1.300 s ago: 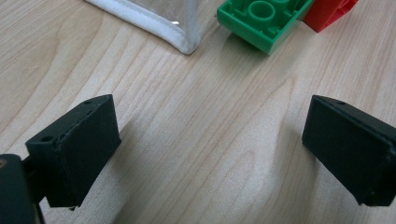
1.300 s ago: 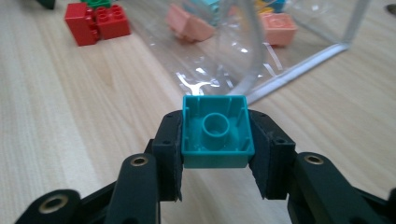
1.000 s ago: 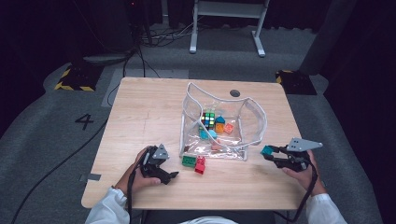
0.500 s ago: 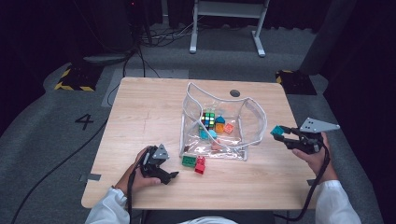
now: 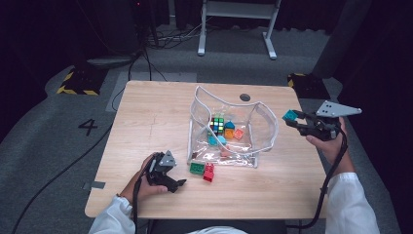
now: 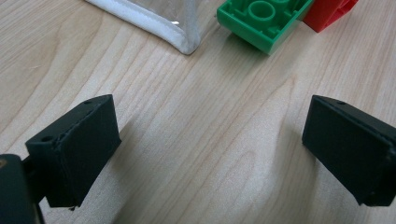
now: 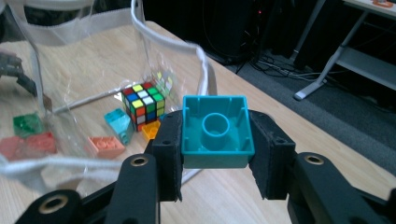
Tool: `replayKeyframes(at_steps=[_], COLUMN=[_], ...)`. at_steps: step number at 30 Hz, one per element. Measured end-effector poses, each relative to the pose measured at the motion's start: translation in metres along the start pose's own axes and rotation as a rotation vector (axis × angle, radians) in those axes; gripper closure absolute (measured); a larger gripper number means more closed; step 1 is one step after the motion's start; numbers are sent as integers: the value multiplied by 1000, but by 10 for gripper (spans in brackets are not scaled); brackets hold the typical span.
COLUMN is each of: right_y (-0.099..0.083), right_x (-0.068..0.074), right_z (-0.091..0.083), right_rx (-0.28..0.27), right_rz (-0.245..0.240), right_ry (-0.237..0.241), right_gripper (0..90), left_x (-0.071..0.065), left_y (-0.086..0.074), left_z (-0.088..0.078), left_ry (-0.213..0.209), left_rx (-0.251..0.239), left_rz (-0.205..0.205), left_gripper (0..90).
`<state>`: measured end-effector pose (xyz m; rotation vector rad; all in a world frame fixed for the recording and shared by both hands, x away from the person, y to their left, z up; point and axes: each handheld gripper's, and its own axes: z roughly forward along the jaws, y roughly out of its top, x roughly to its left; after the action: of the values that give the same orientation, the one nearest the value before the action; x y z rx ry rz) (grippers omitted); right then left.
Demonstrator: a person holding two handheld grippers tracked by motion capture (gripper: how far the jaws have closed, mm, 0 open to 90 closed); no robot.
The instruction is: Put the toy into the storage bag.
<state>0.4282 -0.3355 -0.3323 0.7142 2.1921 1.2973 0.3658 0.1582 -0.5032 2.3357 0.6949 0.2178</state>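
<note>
The right gripper (image 7: 217, 154) has its two jaws clamped on a teal building brick (image 7: 215, 131), one pad on each side wall, hollow underside facing the camera — a side grip that leaves the brick free to drop straight out on release. In the high view this gripper (image 5: 298, 119) sits at the right of the frame, raised off the table beside the right rim of the clear plastic pouch (image 5: 265, 131); judged from that height and position, the brick is being carried up to clear the rim and go in.

The pouch stands open at the centre of the wooden table (image 5: 146, 117), mouth upward, presumably so pieces can be fed from above. Inside lie a Rubik's cube (image 5: 217, 125) and several small bricks in orange, teal and pink.

The left gripper (image 5: 179, 184), lower left of centre, rests low over the table with jaws wide apart and nothing between them. Its own view shows the green brick (image 6: 261, 21) and red brick (image 6: 329, 11) at the top of the frame, just outside the pouch corner (image 6: 184, 39) — likely next for collection.
</note>
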Motion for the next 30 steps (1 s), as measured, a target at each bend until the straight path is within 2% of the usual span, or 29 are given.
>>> replayKeyframes(at_steps=[6,14,18,22,23,26,30], right_y=[16,31,38,44,45,48,51], right_x=[0,8,17,29,30,37,44], right_z=[13,31,45,61,65,77,92], right_rx=[13,24,39,78,77,115,156], right_rz=[-30,-27,-68,-108,-130,-166,-189], right_ry=[17,68,105,150,159,180,208], right_gripper=[594,595,594,594,594,594,594], left_x=[0,0,0,0,0,0,0], left_y=[0,0,0,0,0,0,0], left_z=[0,0,0,0,0,0,0], left_ry=[0,0,0,0,0,0,0], left_rx=[0,0,0,0,0,0,0], left_rz=[0,0,0,0,0,0,0], left_gripper=[40,40,40,40,40,40,40])
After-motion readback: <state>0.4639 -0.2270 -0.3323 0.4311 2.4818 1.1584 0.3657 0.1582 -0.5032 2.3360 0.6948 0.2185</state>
